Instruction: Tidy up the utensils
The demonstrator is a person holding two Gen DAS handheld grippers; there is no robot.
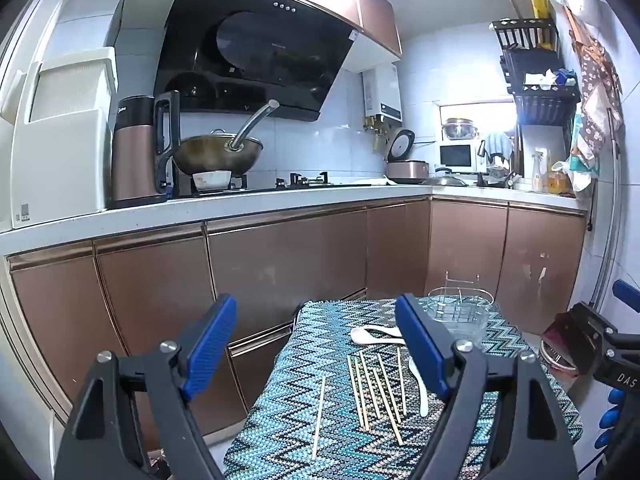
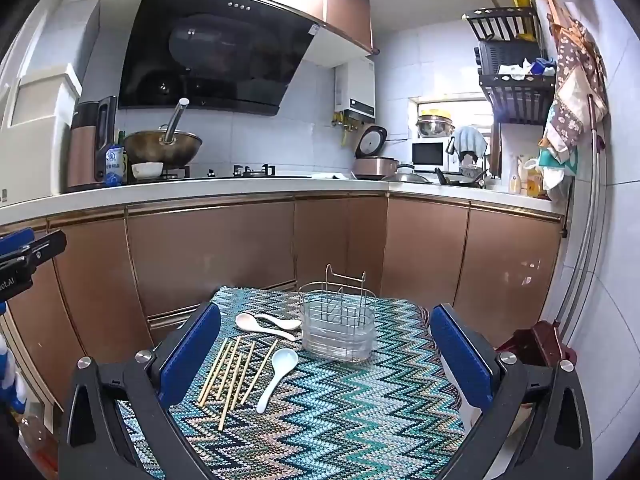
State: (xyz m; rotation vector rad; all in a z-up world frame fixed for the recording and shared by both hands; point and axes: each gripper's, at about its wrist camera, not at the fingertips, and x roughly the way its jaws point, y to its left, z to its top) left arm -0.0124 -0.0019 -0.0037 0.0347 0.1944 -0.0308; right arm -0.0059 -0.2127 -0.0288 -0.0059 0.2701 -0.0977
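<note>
On a zigzag-patterned cloth (image 2: 340, 420) lie several wooden chopsticks (image 2: 234, 372), a white spoon (image 2: 276, 376) beside them, and two more white spoons (image 2: 264, 326) farther back. A wire-and-clear-plastic utensil holder (image 2: 338, 326) stands upright at the far middle. My right gripper (image 2: 326, 354) hovers open above the near side of the cloth, nothing between its blue pads. My left gripper (image 1: 320, 350) is open too, held over the cloth's left edge with nothing in it. There the chopsticks (image 1: 372, 388), the spoons (image 1: 374, 336) and the holder (image 1: 460, 314) show ahead; its right finger hides part of one spoon.
Brown kitchen cabinets (image 2: 208, 252) with a white counter run behind the cloth-covered surface. On the counter stand a wok (image 2: 162, 146), a kettle, a rice cooker (image 2: 374, 166) and a microwave. A dark red stool (image 2: 536, 344) sits to the right by the wall.
</note>
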